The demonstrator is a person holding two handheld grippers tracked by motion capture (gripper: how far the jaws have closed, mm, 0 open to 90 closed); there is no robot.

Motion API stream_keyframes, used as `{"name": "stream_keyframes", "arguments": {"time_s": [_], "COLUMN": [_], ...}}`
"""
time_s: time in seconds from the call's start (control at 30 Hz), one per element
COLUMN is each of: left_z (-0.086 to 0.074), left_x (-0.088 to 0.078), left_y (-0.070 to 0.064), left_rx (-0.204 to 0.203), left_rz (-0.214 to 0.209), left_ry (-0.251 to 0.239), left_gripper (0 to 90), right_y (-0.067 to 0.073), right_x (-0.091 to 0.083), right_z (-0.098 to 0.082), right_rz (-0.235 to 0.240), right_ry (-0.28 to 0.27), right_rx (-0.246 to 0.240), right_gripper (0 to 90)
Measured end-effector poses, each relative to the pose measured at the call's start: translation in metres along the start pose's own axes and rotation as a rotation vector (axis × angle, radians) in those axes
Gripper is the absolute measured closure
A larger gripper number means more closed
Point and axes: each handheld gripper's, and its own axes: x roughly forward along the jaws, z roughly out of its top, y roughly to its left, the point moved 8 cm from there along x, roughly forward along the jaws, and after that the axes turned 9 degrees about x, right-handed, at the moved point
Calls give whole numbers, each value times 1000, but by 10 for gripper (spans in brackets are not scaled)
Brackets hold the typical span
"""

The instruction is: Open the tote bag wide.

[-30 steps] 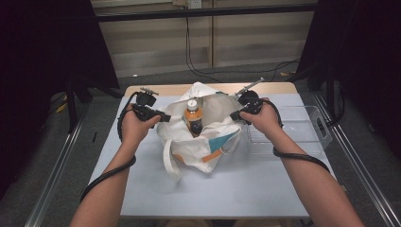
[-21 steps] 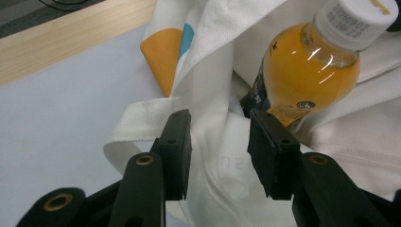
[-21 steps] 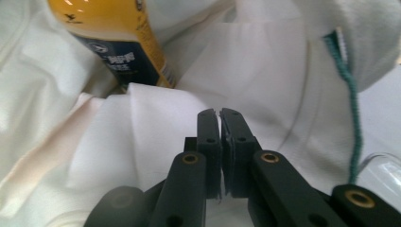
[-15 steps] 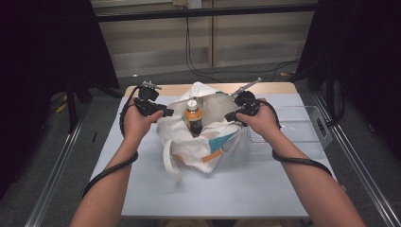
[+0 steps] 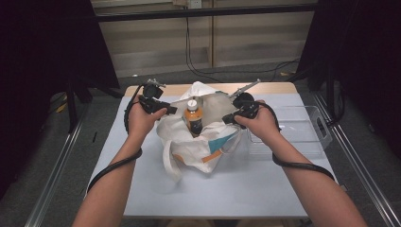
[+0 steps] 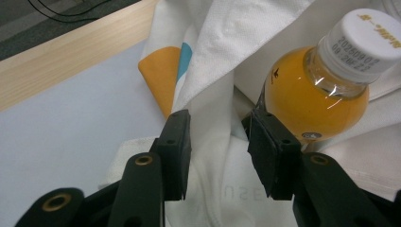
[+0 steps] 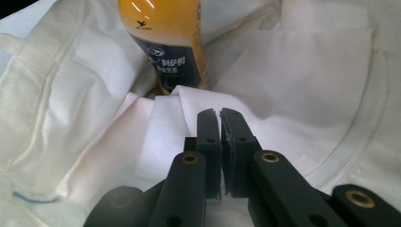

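Pale blue-grey table (image 5: 142, 189) with a white cloth bag (image 5: 198, 142) at its centre, mouth held open by two hand-held grippers. At left, the left gripper (image 6: 218, 137) has its jaws parted around a fold of the bag's rim, not visibly pressing it. In the middle, an orange drink bottle (image 5: 193, 117) stands upright inside the bag. At right, the right gripper (image 7: 220, 124) is clenched on the opposite rim. With the left side loose, a pull could probably collapse the mouth and tip the bottle.
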Motion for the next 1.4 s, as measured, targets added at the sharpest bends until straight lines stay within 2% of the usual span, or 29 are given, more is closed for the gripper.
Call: {"name": "stream_keyframes", "arguments": {"time_s": [0.03,0.2,0.27,0.33,0.4,0.47,0.5,0.53,0.6,0.83,0.9,0.93,1.0,1.1,1.17,1.4], "left_z": [3,9,10,11,14,15,17,17,18,19,19,19,19,18,19,24], "left_x": [0,-2,-2,-3,-2,-2,-2,-1,1,7,8,9,11,13,15,17], "left_y": [-1,0,1,1,-1,0,0,0,1,9,10,12,12,15,15,11], "left_rx": [1,18,8,15,10,24,16,28,13,13,1,10,-2,5,-8,12], "left_rz": [-3,18,37,33,32,36,33,28,38,31,31,39,37,43,37,23], "left_ry": [-7,-5,4,4,-7,-3,-11,-6,-18,-11,-13,-5,-10,-7,-11,-2], "left_gripper": [589,590,590,590,597,611,627,636,668,743,748,750,750,750,750,736], "right_y": [1,8,12,15,17,18,18,18,17,13,12,12,12,12,12,10], "right_x": [-2,-7,-8,-6,-5,-4,-4,-3,-2,-2,-2,-1,-1,0,0,0], "right_z": [0,0,-1,-3,-4,-6,-7,-8,-9,-13,-14,-14,-14,-15,-15,-17], "right_rz": [-4,10,18,22,25,25,28,25,27,27,29,28,29,29,28,30], "right_ry": [0,-19,-18,-17,-15,-11,-10,-11,-10,-13,-8,-9,-7,-7,-9,-2], "right_rx": [-12,-11,-6,-23,-25,-24,-23,-23,-22,-17,-21,-22,-23,-21,-26,-26], "right_gripper": [865,864,865,865,865,865,865,866,866,866,867,866,866,866,866,866]}}
